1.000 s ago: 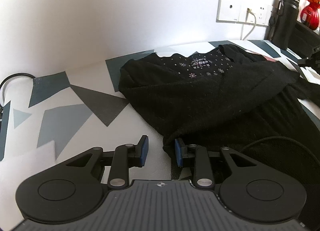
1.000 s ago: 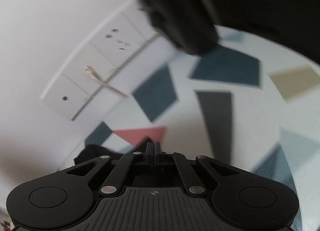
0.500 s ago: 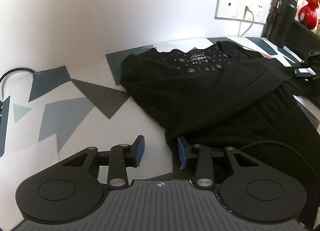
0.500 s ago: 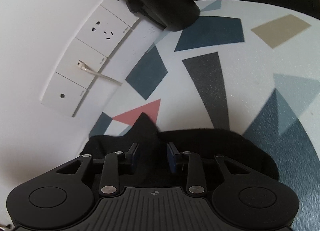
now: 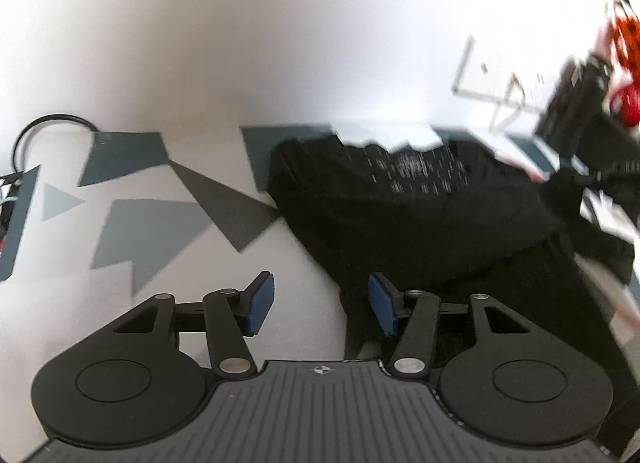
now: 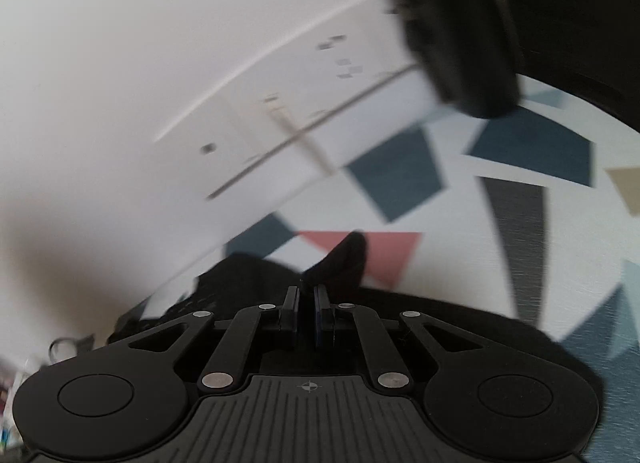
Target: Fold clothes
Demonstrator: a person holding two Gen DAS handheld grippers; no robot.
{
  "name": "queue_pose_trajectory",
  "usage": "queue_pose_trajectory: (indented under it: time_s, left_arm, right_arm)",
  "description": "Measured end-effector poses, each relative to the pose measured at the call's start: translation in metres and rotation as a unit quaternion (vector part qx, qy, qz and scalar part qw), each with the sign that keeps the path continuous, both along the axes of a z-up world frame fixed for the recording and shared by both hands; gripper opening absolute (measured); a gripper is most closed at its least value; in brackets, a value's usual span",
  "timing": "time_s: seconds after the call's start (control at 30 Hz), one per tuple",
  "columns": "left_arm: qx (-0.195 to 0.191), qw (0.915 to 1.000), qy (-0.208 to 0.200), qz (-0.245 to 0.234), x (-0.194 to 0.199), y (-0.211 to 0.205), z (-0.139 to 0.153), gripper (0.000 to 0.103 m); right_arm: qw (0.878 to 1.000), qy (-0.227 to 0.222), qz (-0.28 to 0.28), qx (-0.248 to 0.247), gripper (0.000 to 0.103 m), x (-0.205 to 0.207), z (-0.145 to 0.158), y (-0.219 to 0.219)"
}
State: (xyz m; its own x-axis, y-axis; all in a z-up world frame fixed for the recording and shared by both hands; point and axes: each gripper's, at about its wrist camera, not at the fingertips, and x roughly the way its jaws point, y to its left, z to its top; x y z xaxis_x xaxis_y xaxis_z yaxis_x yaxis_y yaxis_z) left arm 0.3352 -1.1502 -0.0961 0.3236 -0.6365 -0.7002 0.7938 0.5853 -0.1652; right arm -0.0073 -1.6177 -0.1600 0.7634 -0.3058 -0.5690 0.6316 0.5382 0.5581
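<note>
A black sweater with a pale speckled chest print lies spread on the patterned table, right of centre in the left wrist view. My left gripper is open and empty, its right pad at the sweater's near left edge. In the right wrist view my right gripper is shut on a peak of the black sweater, and the cloth spreads under the gripper body.
The tabletop is white with grey, blue and pink shapes. A wall socket panel with a cable sits behind. A dark bottle and red vase with orange flowers stand at the back right. A black cable loops at far left.
My right gripper was open over the sweater half a second ago and has closed on a fold of it. My left gripper has opened wider and drawn back slightly.
</note>
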Motion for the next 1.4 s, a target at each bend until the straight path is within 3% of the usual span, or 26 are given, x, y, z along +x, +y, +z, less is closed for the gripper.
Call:
queue_pose_trajectory:
  time_s: [0.23, 0.47, 0.6, 0.63, 0.67, 0.7, 0.73, 0.8, 0.93, 1.03, 1.17, 1.3, 1.4]
  left_arm:
    - [-0.023, 0.9978, 0.003, 0.062, 0.013, 0.015, 0.006, 0.06]
    - [-0.015, 0.9983, 0.007, 0.057, 0.006, 0.015, -0.001, 0.06]
    - [-0.013, 0.9985, 0.014, 0.051, 0.001, 0.014, -0.005, 0.061]
    - [-0.013, 0.9985, 0.017, 0.05, 0.0, 0.013, -0.006, 0.061]
    - [-0.013, 0.9986, 0.019, 0.048, -0.001, 0.013, -0.007, 0.061]
    - [-0.012, 0.9988, 0.018, 0.044, -0.002, 0.011, -0.008, 0.063]
    - [-0.01, 0.999, 0.017, 0.041, -0.004, 0.01, -0.009, 0.065]
    - [-0.005, 0.9994, 0.012, 0.033, -0.007, 0.007, -0.01, 0.067]
    - [0.009, 0.999, 0.023, 0.038, -0.009, 0.001, -0.015, 0.071]
    - [0.005, 0.9983, 0.035, 0.045, -0.01, 0.0, -0.017, 0.071]
    - [0.004, 0.9988, 0.031, 0.037, -0.015, -0.006, -0.013, 0.071]
    - [0.005, 0.9994, 0.024, 0.024, -0.02, -0.014, -0.006, 0.071]
    - [0.007, 0.9994, 0.023, 0.023, -0.022, -0.017, -0.003, 0.071]
  right_arm:
    - [0.998, -0.01, 0.058, 0.003, 0.006, 0.032, 0.005, 0.025]
    - [0.991, -0.025, 0.128, 0.011, 0.006, 0.079, 0.008, 0.062]
    - [0.987, -0.007, 0.157, 0.025, 0.007, 0.101, -0.003, 0.074]
    - [0.986, -0.002, 0.166, 0.035, 0.01, 0.104, -0.007, 0.076]
    - [0.984, 0.004, 0.172, 0.045, 0.018, 0.106, -0.01, 0.077]
    - [0.983, 0.01, 0.175, 0.052, 0.034, 0.107, -0.011, 0.077]
    - [0.983, 0.009, 0.175, 0.055, 0.04, 0.105, -0.009, 0.078]
    - [0.985, -0.002, 0.17, 0.044, 0.047, 0.095, -0.001, 0.077]
    - [0.995, -0.006, 0.102, -0.012, 0.052, 0.048, 0.024, 0.065]
    - [0.999, 0.015, 0.034, -0.018, 0.052, 0.003, 0.031, 0.049]
    - [0.998, 0.058, -0.009, -0.019, 0.052, -0.037, 0.031, 0.04]
    - [0.995, 0.083, -0.04, -0.036, 0.053, -0.052, 0.028, 0.044]
    - [0.994, 0.089, -0.019, -0.057, 0.055, -0.032, 0.031, 0.049]
